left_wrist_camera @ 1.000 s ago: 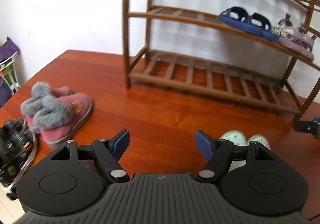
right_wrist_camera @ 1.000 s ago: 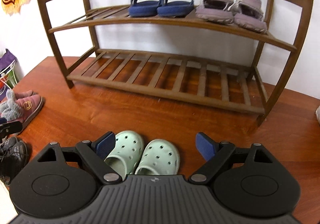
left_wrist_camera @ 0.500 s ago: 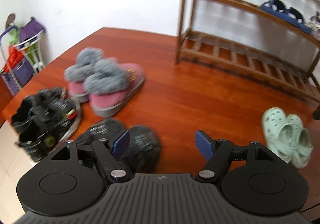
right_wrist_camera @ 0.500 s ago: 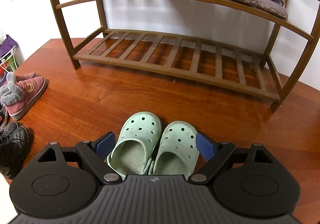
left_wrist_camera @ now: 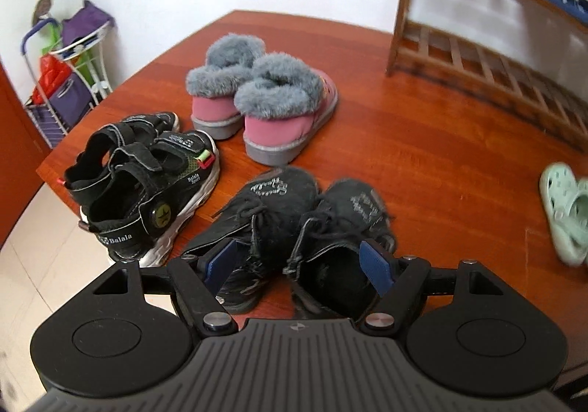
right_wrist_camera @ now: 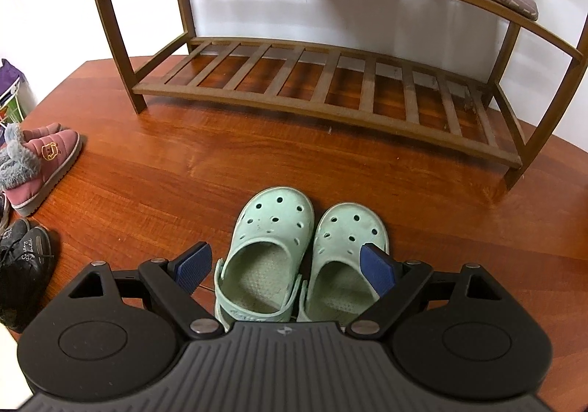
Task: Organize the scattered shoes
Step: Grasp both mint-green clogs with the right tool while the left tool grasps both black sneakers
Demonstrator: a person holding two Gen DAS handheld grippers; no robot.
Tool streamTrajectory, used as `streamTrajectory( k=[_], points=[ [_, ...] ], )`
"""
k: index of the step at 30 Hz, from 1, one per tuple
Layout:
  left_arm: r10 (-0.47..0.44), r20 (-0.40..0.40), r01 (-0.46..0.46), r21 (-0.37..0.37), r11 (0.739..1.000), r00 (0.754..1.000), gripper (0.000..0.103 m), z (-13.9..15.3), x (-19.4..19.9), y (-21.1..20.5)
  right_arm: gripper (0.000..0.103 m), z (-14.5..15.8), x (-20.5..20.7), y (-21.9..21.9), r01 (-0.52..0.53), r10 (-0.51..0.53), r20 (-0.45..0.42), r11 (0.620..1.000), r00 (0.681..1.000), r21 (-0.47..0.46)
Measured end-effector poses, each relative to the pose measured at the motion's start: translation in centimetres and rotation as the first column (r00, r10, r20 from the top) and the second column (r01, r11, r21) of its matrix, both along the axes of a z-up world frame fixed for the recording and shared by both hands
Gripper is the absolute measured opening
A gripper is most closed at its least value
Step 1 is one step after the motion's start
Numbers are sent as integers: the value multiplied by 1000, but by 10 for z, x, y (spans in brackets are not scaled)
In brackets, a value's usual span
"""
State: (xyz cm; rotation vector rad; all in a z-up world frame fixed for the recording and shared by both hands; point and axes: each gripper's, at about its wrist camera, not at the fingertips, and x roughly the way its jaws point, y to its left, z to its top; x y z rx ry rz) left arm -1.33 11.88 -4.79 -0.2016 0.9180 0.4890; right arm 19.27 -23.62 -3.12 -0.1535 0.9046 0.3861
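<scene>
A second earlier the left gripper had faced the rack; it had since swung over the black boots, jaws spread around their heels, not pinching. The right gripper had dropped over the green clogs, jaws spread astride both. Each pair on the bench looked ready for grasping.

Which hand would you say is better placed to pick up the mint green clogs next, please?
Right: the right gripper stands open around the mint green clogs. The left gripper faces the black boots.
</scene>
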Motion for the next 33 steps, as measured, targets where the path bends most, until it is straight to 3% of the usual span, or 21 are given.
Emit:
streamTrajectory(
  k=[6,12,19,26,28,29,30,33],
  points=[
    [-95,-63,92,-48,995,993,76,-13,8,12,92,-4,-7,3,33,-33,-2,999,999,5],
    [-95,-95,83,-121,989,991,74,-26,14,32,92,-9,-12,3,67,-67,-11,998,998,6],
    [-77,-33,71,-166,984,996,71,-42,16,50,92,-14,-16,4,96,-96,-13,995,995,-3],
    [-109,13,110,-76,991,994,71,-47,20,38,92,-20,-19,-2,131,-131,-16,991,991,-4],
    [-107,40,109,-65,992,994,67,-47,18,38,92,-24,-19,-5,144,-144,-17,990,990,-2],
    [-101,55,104,-55,993,993,59,-46,17,38,92,-26,-19,-7,149,-149,-18,989,989,-1],
    [-98,60,101,-53,993,993,46,-46,16,38,92,-28,-18,-8,154,-154,-19,988,988,0],
    [-88,85,93,-59,994,992,31,-42,12,38,92,-34,-17,-11,163,-163,-24,987,986,1]
  ],
)
